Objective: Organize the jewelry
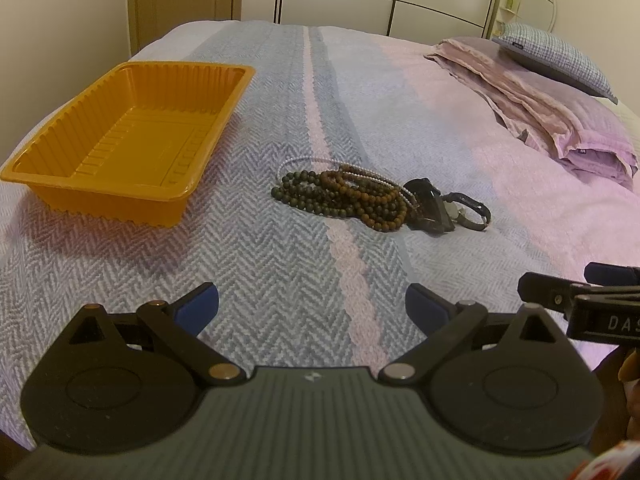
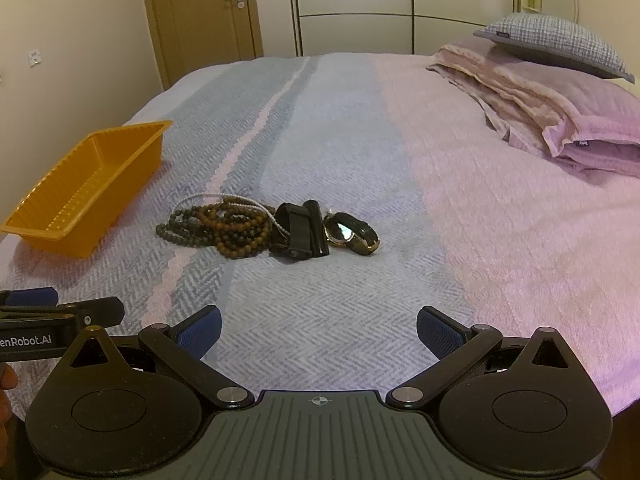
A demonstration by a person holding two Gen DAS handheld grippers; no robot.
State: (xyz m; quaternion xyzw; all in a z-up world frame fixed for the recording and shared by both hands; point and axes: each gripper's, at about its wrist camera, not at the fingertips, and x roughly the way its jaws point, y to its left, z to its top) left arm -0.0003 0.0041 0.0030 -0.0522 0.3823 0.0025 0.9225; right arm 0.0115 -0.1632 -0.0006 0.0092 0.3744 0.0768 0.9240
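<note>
My left hand-held gripper (image 1: 312,310) and my right hand-held gripper (image 2: 319,334) both hover over the bed (image 2: 360,312) with their blue pads spread wide and nothing between them. On the right one's side I read "DAS" in the left wrist view, and on the left one's side "enRobot.AI" in the right wrist view, both cut off at the frame edge. Ahead of both lies the jewelry in 1 heap: the bead strands (image 1: 344,196) are tangled, and I judge them light, limp and prone to slide, so I would pinch several loops at once at the near edge. Just beside them, toward my right, a black strap (image 2: 298,228) and a watch (image 2: 352,234) touch; the watch looks stiffer and heavier, with a face that could scratch, so I would take it by the band. Further ahead and to the left stands the orange tray (image 1: 72,152), thin ribbed plastic that may skid on the woven cover.
</note>
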